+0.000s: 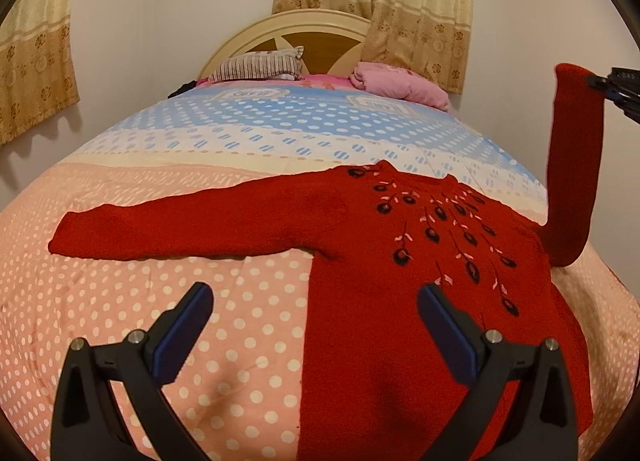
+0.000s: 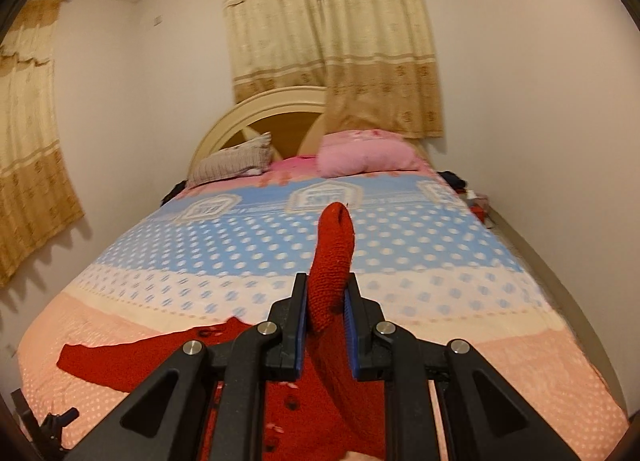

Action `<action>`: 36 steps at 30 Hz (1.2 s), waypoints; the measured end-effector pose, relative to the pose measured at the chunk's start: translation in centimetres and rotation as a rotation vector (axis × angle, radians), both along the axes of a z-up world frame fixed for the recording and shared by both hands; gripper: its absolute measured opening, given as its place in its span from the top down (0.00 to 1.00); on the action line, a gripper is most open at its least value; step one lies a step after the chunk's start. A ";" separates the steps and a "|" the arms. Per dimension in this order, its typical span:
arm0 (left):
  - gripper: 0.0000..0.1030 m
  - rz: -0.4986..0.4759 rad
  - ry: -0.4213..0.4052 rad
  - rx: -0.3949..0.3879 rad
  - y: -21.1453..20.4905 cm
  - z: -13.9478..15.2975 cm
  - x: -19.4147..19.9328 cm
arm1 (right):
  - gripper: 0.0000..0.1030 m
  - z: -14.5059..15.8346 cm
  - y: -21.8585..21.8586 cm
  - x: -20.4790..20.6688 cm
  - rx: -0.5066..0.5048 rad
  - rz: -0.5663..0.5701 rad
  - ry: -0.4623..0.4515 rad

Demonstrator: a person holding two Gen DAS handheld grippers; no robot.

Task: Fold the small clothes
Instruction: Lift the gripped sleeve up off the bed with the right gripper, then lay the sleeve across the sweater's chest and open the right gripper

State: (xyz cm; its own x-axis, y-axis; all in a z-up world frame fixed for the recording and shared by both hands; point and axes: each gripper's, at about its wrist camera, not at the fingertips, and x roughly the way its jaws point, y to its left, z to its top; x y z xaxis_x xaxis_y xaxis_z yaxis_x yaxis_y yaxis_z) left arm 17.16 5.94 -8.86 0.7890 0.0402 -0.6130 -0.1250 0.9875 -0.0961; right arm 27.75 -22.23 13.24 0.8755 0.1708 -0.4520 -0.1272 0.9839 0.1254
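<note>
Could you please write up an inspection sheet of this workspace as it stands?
Surface: bed with a dotted pink and blue bedspread.
Job's things: red sweater flat, one sleeve spread out, the other sleeve lifted.
Clutter: striped pillow, pink pillow, dark items beside the bed's far corner.
Grippers: left tongs open over the hem side; right tongs shut on the lifted sleeve.
Cables: nothing seen.
Surroundings: headboard, beige curtains, plain walls.
</note>
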 end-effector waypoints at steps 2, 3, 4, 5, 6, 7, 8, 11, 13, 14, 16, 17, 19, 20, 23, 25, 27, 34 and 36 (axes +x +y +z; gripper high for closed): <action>0.00 0.006 0.001 -0.006 0.3 0.0 0.1 | 0.84 -0.4 1.9 0.5 0.001 0.026 0.007; 0.00 0.009 0.003 -0.010 0.4 -0.1 0.1 | 0.84 -0.7 3.1 0.9 0.002 0.040 0.011; 0.00 0.009 0.004 -0.012 0.5 -0.2 0.2 | 0.84 -1.0 3.8 1.1 0.003 0.049 0.015; 0.00 0.010 0.006 -0.015 0.7 -0.2 0.2 | 0.84 -1.4 4.8 1.4 0.006 0.063 0.022; 0.00 0.011 0.009 -0.018 0.7 -0.3 0.3 | 0.84 -1.7 5.7 1.6 0.008 0.072 0.026; 0.00 0.012 0.011 -0.021 0.8 -0.4 0.3 | 0.84 -2.2 6.3 1.8 0.010 0.086 0.032; 0.00 0.012 0.012 -0.023 0.9 -0.4 0.3 | 0.84 -2.6 7.3 2.0 0.010 0.098 0.037; 0.00 0.015 0.017 -0.027 1.0 -0.6 0.4 | 0.84 -4.3 10.2 2.7 0.014 0.136 0.060; 0.00 0.020 0.018 -0.032 1.2 -0.6 0.4 | 0.84 -5.4 12.2 3.3 0.018 0.162 0.078; 0.00 0.023 0.018 -0.033 1.4 -0.6 0.5 | 0.84 -6.0 13.2 3.5 0.018 0.173 0.085; 0.00 0.029 0.020 -0.035 1.6 -0.7 0.5 | 0.84 -7.3 15.1 3.8 0.016 0.199 0.099; 0.00 0.033 0.020 -0.035 1.8 -0.7 0.5 | 0.84 -7.8 16.0 3.9 0.009 0.209 0.105; 0.00 0.042 0.020 -0.039 2.2 -0.8 0.6 | 0.84 -9.2 17.8 4.1 0.002 0.233 0.123; 0.00 0.045 0.021 -0.043 2.3 -0.8 0.6 | 0.84 -10.3 18.7 4.2 -0.001 0.246 0.137; 0.00 0.051 0.029 -0.055 2.5 -1.2 0.7 | 0.84 -13.0 20.8 4.6 -0.020 0.276 0.172; 0.00 0.047 0.040 -0.059 2.4 -1.5 0.9 | 0.84 -15.5 22.1 5.3 0.013 0.344 0.233; 0.00 0.040 0.053 -0.055 2.2 -1.8 1.0 | 0.82 -18.3 23.2 5.8 0.051 0.417 0.311; 0.00 0.000 0.069 -0.045 1.5 -2.6 1.3 | 0.45 -22.0 21.9 2.8 0.062 0.538 0.415; 0.00 -0.032 0.058 -0.052 1.1 -2.2 1.3 | 0.45 -21.7 19.2 1.8 0.054 0.514 0.405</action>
State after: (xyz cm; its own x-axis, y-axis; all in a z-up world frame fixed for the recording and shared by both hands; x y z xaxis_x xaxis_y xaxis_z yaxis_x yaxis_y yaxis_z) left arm 18.50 7.05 -11.03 0.7527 -0.0175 -0.6581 -0.1006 0.9849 -0.1411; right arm 29.59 -3.05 -8.44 0.4388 0.5536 -0.7078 -0.5120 0.8013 0.3093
